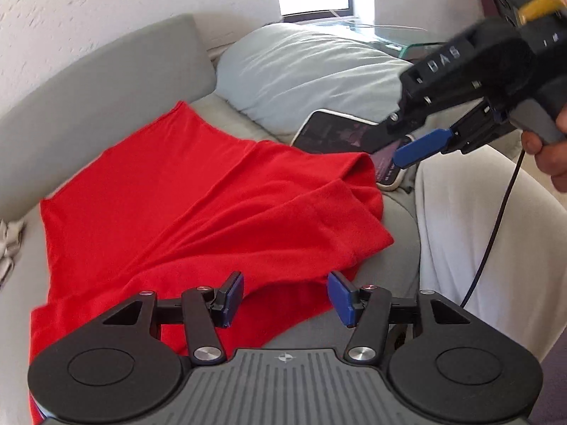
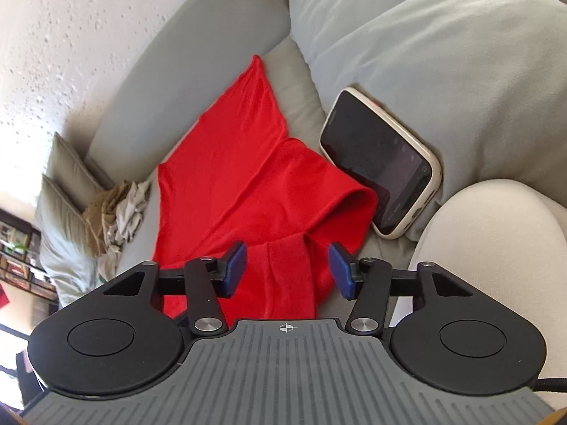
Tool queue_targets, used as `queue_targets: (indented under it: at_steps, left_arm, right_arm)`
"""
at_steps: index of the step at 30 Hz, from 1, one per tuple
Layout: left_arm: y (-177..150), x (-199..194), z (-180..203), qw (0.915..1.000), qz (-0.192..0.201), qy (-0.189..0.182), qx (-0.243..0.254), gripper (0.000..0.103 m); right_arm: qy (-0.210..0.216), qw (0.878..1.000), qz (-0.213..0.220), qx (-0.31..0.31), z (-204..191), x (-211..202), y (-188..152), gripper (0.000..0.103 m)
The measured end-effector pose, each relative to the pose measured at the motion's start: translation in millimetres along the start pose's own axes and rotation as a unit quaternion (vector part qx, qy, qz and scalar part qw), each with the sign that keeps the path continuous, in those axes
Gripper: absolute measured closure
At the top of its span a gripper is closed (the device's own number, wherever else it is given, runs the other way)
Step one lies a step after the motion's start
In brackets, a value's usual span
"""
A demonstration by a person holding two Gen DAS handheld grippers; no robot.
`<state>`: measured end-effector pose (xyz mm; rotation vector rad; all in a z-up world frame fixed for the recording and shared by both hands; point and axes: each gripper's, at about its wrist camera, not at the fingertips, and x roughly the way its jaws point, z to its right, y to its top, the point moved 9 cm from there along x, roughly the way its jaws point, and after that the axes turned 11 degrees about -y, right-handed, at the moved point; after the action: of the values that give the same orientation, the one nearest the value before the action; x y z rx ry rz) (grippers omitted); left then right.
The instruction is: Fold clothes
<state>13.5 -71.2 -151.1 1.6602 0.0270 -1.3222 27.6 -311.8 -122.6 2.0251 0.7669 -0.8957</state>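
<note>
A red garment (image 1: 198, 194) lies spread on the grey sofa seat, partly folded, with a rolled sleeve end toward the phone. The left wrist view has my left gripper (image 1: 286, 297) open just above the garment's near edge, its pads touching nothing. My right gripper (image 1: 393, 145) comes in from the upper right of that view, over the phone. In the right wrist view, the right gripper (image 2: 288, 271) is open and straddles a folded sleeve of the red garment (image 2: 248, 177), with its blue pads (image 2: 235, 269) clear of the cloth.
A phone (image 2: 382, 163) in a pale case leans against a light pillow (image 2: 425, 35) right of the garment. A person's leg in light trousers (image 1: 478, 230) is at the right, and a hand (image 1: 549, 156) holds the right gripper. Crumpled cloth (image 2: 120, 212) and cushions lie far left.
</note>
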Motion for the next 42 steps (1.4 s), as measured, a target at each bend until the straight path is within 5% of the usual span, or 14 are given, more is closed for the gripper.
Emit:
queue_targets:
  at_steps: [5,9,11,15,16,26,33,35,39,42]
  left_arm:
    - [-33.4,-37.3,-66.2,0.9869,0.017,0.059,-0.149,0.048]
    - [-71.5,-78.5,-121.9,0.9479,0.067,0.077,-0.302,0.048]
    - [-96.1,-97.6,-149.6,0.9071,0.104,0.076,-0.401,0.049]
    - [-133.2,-126.6,-190.6,0.7931,0.201,0.035,-0.574,0.054]
    - [-135.6,-131.7,-195.6,0.7789,0.218,0.031,-0.587,0.055]
    - [-121.9,-112.0,-204.8,0.7798,0.204,0.056,-0.589,0.055]
    - [-122.8,-101.1,-201.1,0.7903,0.131,0.094,-0.591,0.052]
    - [-125.6,-98.3,-202.8,0.7868,0.129,0.101,-0.595,0.051]
    - [-132.5,-94.3,-204.7,0.7749,0.137,0.098,-0.609,0.051]
    - [-136.2,-95.5,-207.1,0.7629,0.165,0.082,-0.62,0.052]
  right_arm:
    - [-0.036,0.995,-0.015,-0.091,-13.3,32.7,-15.0,0.061]
    - [-0.048,0.992,-0.033,-0.115,-15.9,49.1,-28.1,0.061]
    - [-0.053,0.989,-0.022,-0.133,-19.5,49.2,-29.6,0.061]
    - [-0.063,0.984,-0.002,-0.164,-27.1,48.6,-29.4,0.061]
    - [-0.067,0.983,0.001,-0.169,-28.0,49.0,-29.5,0.062]
    - [-0.072,0.983,0.004,-0.171,-32.4,52.3,-27.4,0.065]
    - [-0.037,0.993,-0.005,-0.108,-20.8,55.1,-23.8,0.065]
    - [-0.031,0.995,-0.001,-0.097,-18.3,55.7,-23.1,0.07]
    - [-0.052,0.99,0.019,-0.127,-20.3,55.5,-23.2,0.096]
    - [-0.076,0.981,0.06,-0.167,-33.2,41.1,-18.1,0.098]
